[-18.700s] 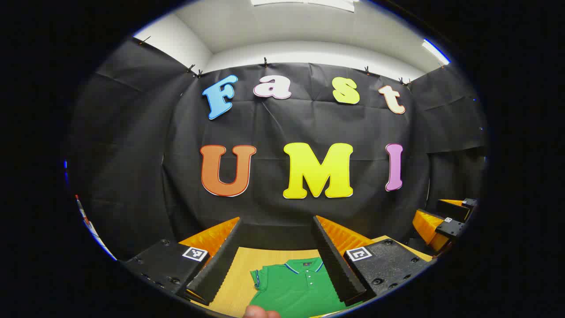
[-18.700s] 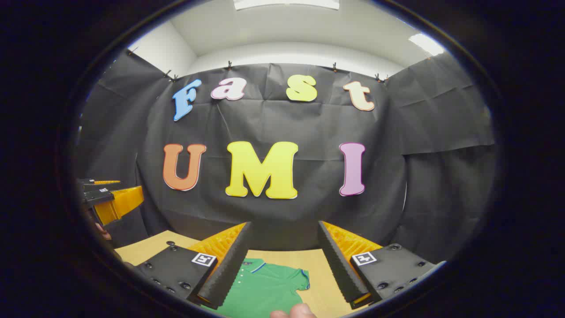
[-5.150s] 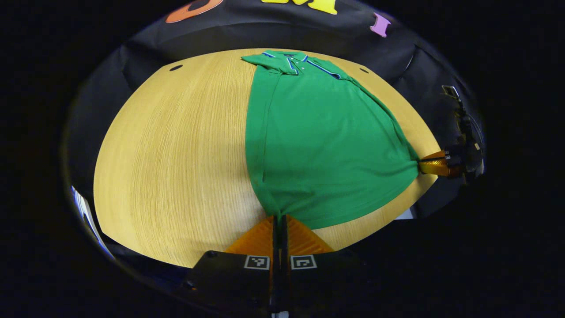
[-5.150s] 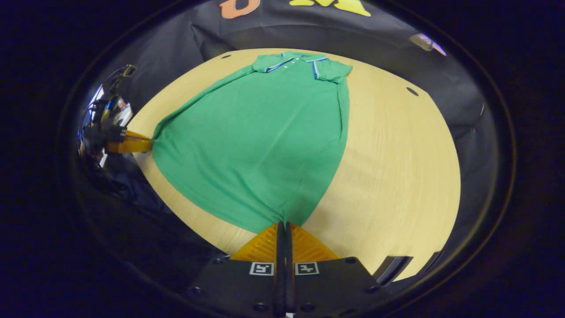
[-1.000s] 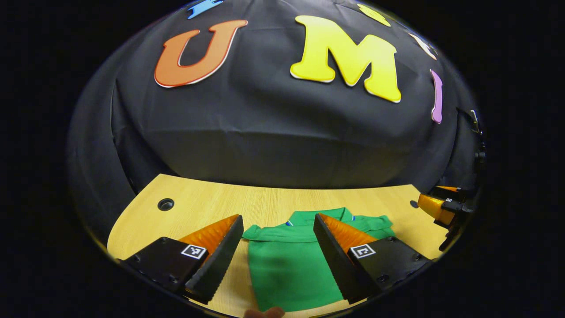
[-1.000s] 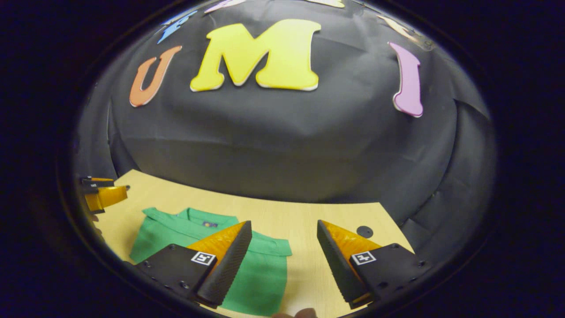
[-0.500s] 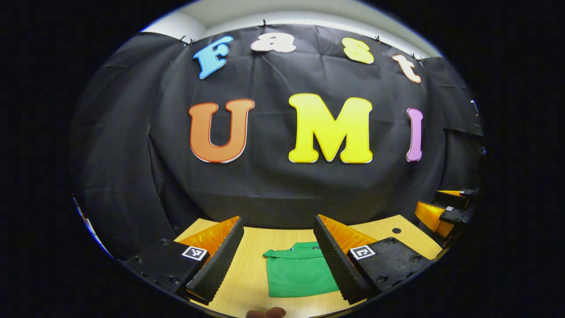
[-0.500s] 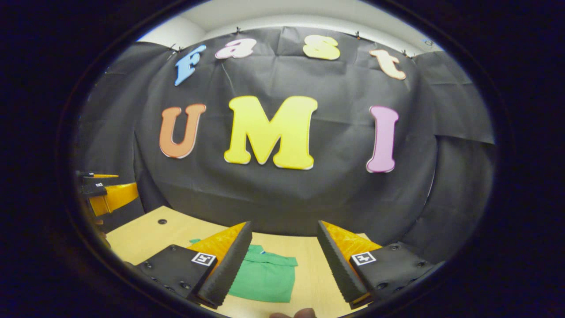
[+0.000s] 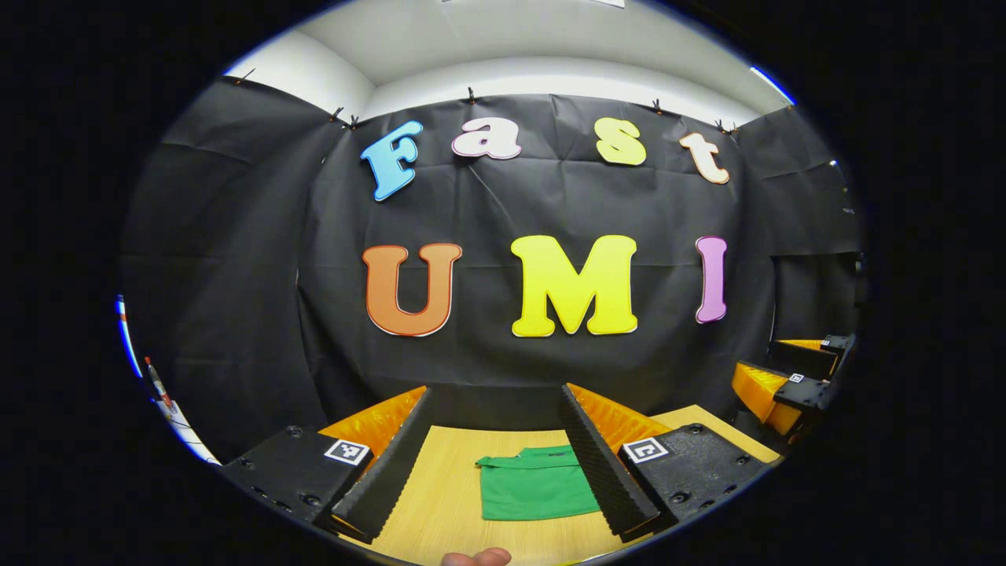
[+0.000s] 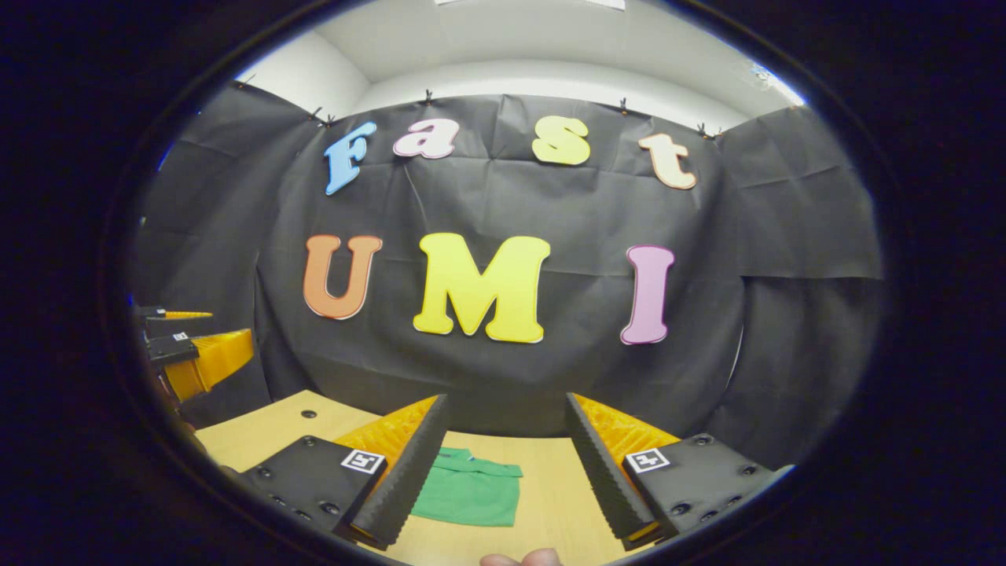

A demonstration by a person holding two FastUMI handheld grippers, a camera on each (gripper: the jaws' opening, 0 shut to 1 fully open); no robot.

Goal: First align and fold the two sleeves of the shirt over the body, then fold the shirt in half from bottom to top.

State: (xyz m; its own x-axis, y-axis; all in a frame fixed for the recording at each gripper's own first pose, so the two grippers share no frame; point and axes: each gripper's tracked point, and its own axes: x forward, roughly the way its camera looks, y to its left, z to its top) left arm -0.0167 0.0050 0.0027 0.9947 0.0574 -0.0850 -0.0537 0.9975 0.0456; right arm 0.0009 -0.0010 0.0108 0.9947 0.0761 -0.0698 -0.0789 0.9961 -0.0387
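Shirt (image 9: 537,492) sits folded on the surface (image 9: 448,511) at 6 o'clock; both hand-held grippers, left (image 9: 495,448) and right (image 10: 507,464), spread apart, holding nothing.

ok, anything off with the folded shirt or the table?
Nothing stands out. The green folded polo shirt lies flat as a compact rectangle on the light wooden table. Left gripper and right gripper are open, apart from it.

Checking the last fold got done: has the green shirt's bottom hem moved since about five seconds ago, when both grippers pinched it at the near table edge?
Yes. The shirt now lies folded in half on the table, its hem carried up toward the collar; both grippers are open and off it.
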